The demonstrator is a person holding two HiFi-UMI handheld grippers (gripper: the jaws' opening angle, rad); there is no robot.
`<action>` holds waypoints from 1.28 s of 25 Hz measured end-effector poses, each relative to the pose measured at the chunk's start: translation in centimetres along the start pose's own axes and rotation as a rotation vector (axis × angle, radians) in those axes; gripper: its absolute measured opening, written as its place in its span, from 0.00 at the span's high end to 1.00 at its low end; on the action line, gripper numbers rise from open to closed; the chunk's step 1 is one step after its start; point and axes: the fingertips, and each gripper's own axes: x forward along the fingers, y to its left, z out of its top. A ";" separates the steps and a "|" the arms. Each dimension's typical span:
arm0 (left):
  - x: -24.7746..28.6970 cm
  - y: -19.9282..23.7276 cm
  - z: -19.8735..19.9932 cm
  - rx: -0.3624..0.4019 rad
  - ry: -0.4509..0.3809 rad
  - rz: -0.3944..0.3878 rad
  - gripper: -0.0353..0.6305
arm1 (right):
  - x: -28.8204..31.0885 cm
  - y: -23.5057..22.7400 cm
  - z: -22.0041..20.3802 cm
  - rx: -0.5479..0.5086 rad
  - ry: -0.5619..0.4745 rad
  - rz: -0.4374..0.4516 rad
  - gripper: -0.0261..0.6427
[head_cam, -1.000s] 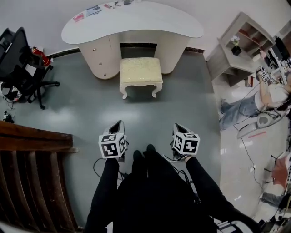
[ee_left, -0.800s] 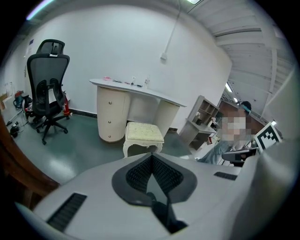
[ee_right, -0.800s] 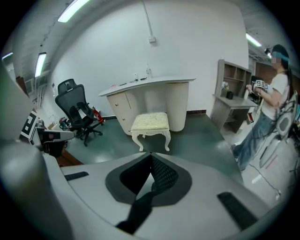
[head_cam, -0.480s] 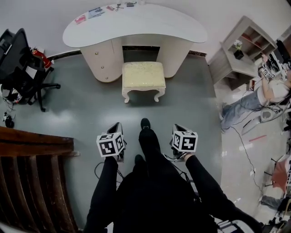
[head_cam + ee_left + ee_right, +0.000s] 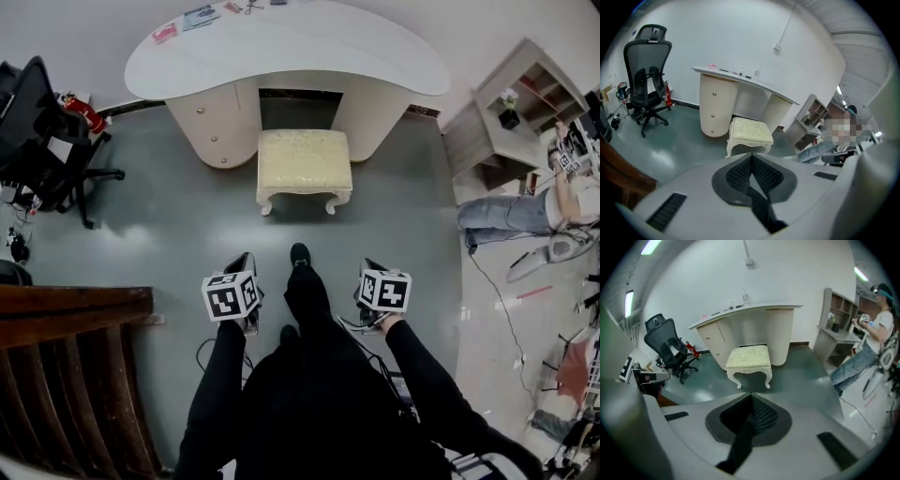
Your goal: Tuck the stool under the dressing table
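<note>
Left claw [image 5: 751,159]: jaws pressed together, nothing held. Right claw [image 5: 751,399]: likewise closed, empty. In head view both sit low centre, jaw tips largely hidden behind marker cubes [image 5: 232,297], shoe [image 5: 299,254] between them. Stool [image 5: 305,161] upper centre on floor [image 5: 169,216], before counter [image 5: 281,47] knee gap, mostly outside it. Small items [image 5: 199,16] at counter's far edge cut off, unidentifiable.
</note>
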 end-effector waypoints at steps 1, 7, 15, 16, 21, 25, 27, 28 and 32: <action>0.7 0.2 0.3 -0.003 0.007 0.003 0.94 | 0.6 0.0 0.4 0.000 0.009 0.001 0.95; 5.3 0.7 2.2 -0.031 0.047 0.020 0.94 | 4.4 -0.8 3.0 0.003 0.068 0.013 0.95; 11.1 2.4 2.9 -0.066 0.142 0.054 0.94 | 9.5 -1.5 4.2 0.046 0.168 0.025 0.95; 11.8 2.9 2.9 -0.072 0.151 0.063 0.94 | 10.2 -1.4 4.3 0.051 0.180 0.023 0.95; 15.8 4.1 2.3 -0.134 0.192 0.094 0.94 | 14.1 -2.2 5.1 0.067 0.227 0.012 0.95; 18.1 4.6 1.1 -0.161 0.234 0.104 0.94 | 17.0 -2.5 5.5 0.060 0.261 0.024 0.95; 19.4 5.2 0.4 -0.160 0.259 0.105 0.94 | 18.7 -2.6 5.8 0.060 0.270 0.024 0.95; 20.1 5.5 0.0 -0.163 0.270 0.108 0.94 | 19.6 -2.7 5.9 0.062 0.274 0.021 0.95; 23.3 6.7 -1.4 -0.177 0.314 0.125 0.94 | 23.4 -3.5 6.2 0.065 0.290 0.012 0.95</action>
